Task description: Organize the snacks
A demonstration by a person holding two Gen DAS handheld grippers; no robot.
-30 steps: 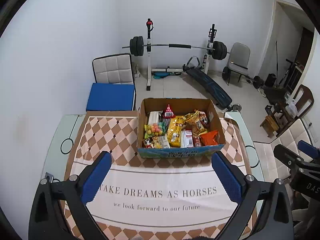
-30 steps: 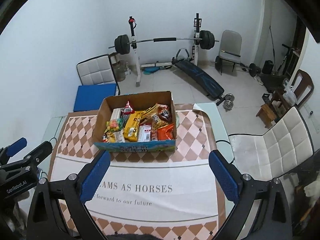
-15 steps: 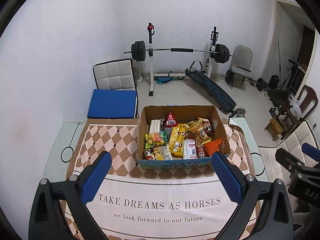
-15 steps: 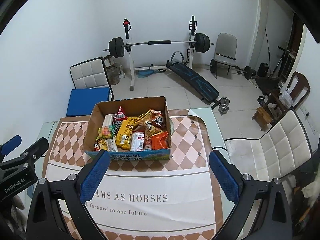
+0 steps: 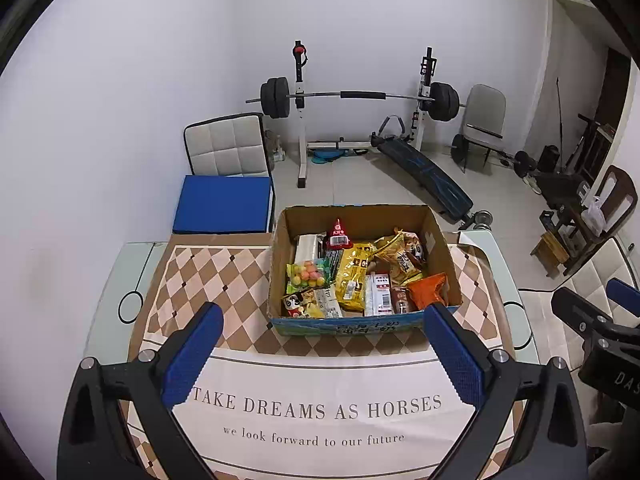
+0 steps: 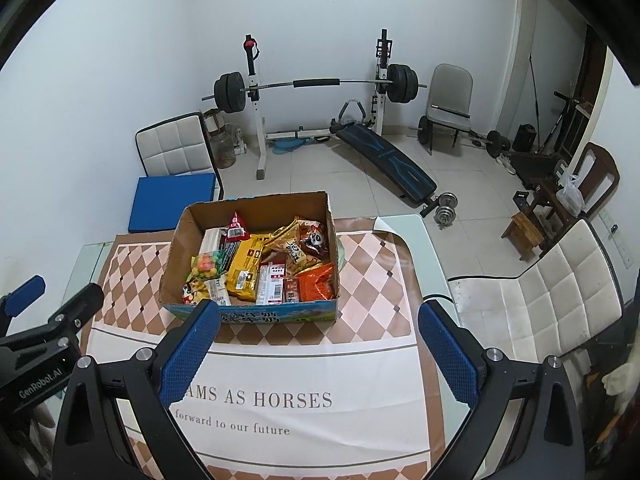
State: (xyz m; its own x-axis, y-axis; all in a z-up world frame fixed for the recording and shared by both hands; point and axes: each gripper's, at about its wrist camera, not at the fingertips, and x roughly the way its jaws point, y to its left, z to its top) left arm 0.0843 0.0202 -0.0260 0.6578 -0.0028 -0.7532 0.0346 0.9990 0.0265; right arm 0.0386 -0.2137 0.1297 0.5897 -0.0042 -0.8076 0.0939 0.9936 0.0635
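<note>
A snack box (image 5: 362,326) is seen on the cloth-covered counter (image 5: 320,416) ahead of both released hand-held grippers (image 5: 320,354) (image 6: 318,350); tiled floor (image 5: 352,184) lies beyond.

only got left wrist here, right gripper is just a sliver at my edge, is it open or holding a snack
observer: the right gripper is wide open, with nothing between its fingers.
operator: whats ahead of it
observer: the cardboard box of snacks, left of centre in its view, nearer its left finger.
operator: anything off to its right
observer: a white padded chair, seat and back in full view, stands right of the glass table.
</note>
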